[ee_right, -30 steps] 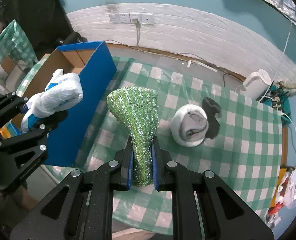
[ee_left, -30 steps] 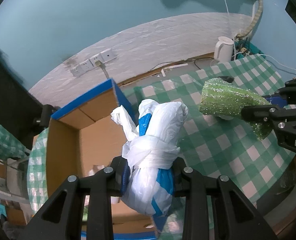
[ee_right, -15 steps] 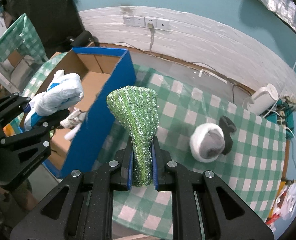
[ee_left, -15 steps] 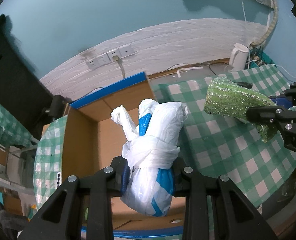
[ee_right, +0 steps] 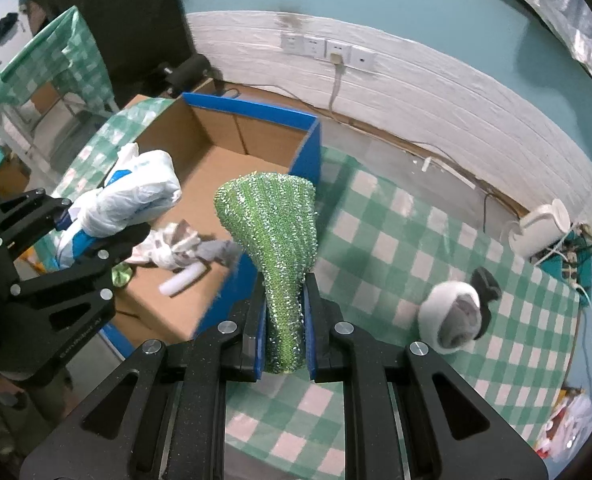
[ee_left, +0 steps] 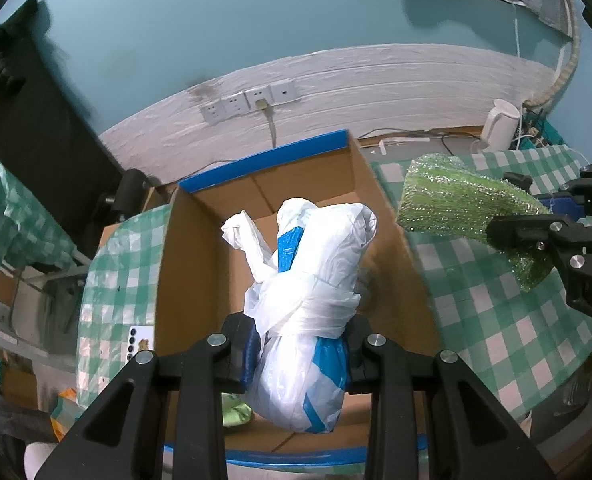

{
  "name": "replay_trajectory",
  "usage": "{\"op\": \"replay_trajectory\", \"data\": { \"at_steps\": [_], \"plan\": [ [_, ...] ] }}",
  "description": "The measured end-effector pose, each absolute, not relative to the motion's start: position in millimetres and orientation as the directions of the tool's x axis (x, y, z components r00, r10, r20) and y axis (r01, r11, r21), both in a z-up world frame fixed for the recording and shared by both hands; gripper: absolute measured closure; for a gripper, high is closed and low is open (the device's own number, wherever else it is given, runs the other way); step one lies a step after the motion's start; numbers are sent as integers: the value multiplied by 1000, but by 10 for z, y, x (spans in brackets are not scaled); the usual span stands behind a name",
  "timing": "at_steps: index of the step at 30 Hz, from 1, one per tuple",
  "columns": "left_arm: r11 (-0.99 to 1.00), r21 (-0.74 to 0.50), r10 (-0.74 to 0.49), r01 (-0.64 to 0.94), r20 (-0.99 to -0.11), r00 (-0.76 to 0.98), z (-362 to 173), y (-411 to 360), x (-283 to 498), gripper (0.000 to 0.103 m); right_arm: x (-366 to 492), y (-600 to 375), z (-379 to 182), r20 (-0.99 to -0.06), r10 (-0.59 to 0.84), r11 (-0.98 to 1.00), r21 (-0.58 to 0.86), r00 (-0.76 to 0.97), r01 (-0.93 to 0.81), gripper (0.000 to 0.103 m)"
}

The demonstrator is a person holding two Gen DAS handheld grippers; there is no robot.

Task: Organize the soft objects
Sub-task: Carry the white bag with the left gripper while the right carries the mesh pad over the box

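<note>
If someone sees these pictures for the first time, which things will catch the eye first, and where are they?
First, the knotted white and blue plastic bag, clamped in the left gripper above the open cardboard box with blue edges. Next, the glittery green knitted cloth, pinched in the right gripper over the green checked tablecloth beside the box.

The cardboard box [ee_right: 200, 184] is standing open below me, its far half lying bare. Rags [ee_right: 176, 244] and a white tube [ee_right: 184, 283] are crowding the near floor. Its blue wall [ee_right: 307, 148] is rising between my right gripper [ee_right: 284, 320] and the opening.
</note>
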State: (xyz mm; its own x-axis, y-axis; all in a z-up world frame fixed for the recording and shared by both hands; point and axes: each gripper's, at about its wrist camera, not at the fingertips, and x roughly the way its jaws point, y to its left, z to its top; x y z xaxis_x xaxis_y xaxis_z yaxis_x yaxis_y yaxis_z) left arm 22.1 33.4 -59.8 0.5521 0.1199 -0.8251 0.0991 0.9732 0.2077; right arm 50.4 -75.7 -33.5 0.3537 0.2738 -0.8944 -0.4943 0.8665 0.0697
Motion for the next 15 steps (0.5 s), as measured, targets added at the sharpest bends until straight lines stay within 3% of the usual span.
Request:
{"op": "replay_trajectory", "data": {
  "at_steps": [15],
  "plan": [
    [983,182,149,14,-844,514,-720,829,237,72,582,-190,-431,-905,280,833,62,321,-550,90]
  ]
}}
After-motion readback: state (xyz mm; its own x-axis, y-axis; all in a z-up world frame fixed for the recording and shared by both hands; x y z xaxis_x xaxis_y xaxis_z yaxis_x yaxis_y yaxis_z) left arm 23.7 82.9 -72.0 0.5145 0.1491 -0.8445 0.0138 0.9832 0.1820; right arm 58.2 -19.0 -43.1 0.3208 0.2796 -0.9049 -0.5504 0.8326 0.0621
